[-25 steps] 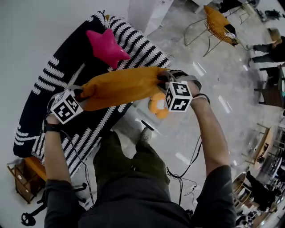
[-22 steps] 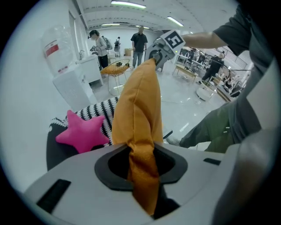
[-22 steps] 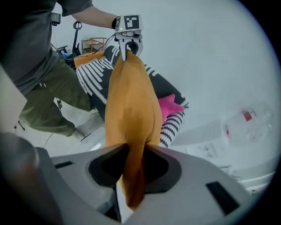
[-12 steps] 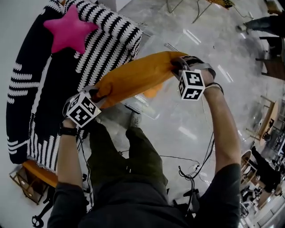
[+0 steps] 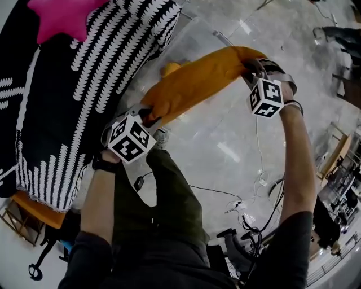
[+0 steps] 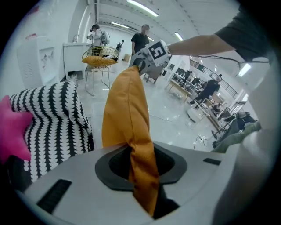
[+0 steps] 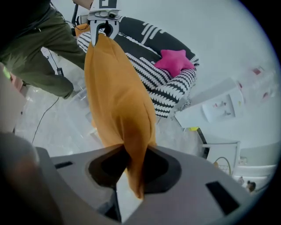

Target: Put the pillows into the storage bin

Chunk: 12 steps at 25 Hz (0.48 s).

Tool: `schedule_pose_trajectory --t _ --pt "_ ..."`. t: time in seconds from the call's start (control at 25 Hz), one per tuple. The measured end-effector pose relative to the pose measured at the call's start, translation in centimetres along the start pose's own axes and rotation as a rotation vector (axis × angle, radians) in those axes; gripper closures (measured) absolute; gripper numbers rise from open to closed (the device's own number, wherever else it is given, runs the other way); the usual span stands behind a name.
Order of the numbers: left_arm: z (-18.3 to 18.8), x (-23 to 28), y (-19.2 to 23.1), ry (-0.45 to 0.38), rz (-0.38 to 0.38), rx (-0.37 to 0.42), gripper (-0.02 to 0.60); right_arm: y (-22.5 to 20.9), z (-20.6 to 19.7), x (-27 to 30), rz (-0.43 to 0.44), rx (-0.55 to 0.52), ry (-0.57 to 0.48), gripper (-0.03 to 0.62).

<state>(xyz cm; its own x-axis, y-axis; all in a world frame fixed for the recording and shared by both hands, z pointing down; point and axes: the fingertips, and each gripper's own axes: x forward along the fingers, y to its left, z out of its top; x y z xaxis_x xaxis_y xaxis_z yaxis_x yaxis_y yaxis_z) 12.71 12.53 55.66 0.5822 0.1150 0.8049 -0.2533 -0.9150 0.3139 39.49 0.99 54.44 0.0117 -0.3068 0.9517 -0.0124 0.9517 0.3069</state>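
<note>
I'm holding the orange pillow just beside the striped couch, left gripper & right gripper each clamping one end; pink star pillow is lying on couch.

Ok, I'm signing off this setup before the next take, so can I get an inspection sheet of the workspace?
Surface: glossy pale floor.
Job's things: orange pillow stretched between both tools; pink star pillow lying on the striped sofa; clear bin only faintly visible beneath the orange pillow.
Clutter: small orange item under the orange pillow, can't tell what it is.
Tools: left tool and right tool each shut on one end of the orange pillow.
Cables: loose cables trailing across the floor.
Surroundings: wire chair and a standing person farther off.
</note>
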Motion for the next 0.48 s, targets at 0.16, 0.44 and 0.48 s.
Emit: schedule_pose_trajectory --t 0.16,0.44,0.48 --pt "-0.2 5.3 -0.3 -0.020 -0.004 -0.069 0.485 1.0 -2.4 4.4 0.031 -0.035 0.023 0.494" --pt "-4.4 12.4 0.8 -0.026 0.040 -0.182 0.480 2.6 -1.9 12.4 0.079 -0.074 0.034 0.494" --pt "-5.1 13.3 1.0 -0.031 0.041 -0.194 0.479 2.8 -1.7 13.4 0.081 -0.080 0.039 0.494"
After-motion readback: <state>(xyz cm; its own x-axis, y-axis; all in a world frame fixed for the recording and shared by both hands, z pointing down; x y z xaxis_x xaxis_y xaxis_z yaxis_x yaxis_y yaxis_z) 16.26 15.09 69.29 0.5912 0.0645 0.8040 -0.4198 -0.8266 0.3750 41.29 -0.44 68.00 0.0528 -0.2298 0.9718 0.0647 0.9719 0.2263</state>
